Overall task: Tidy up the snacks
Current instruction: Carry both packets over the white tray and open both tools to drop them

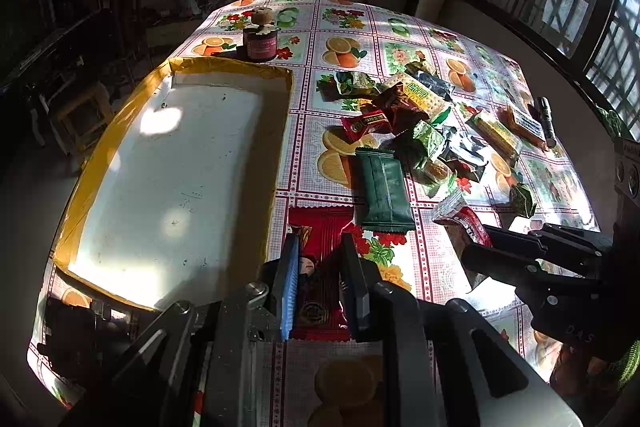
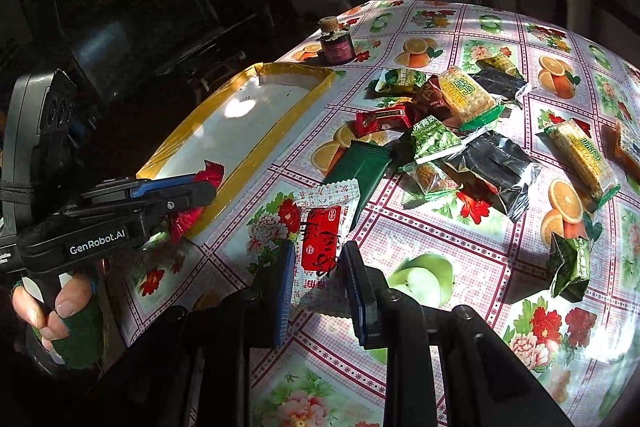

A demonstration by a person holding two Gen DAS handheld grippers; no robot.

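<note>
Red foil packet sits clamped between the pads of the left hand-held gripper, beside the yellow-rimmed tray on the bench. The right hand-held gripper is closed on a red-and-white packet, just in front of the snack pile on the floral cloth.

Small dark jar with cork stopper stands at table's far left; black flashlight lies far right on fruit-and-flower patterned tablecloth.
</note>
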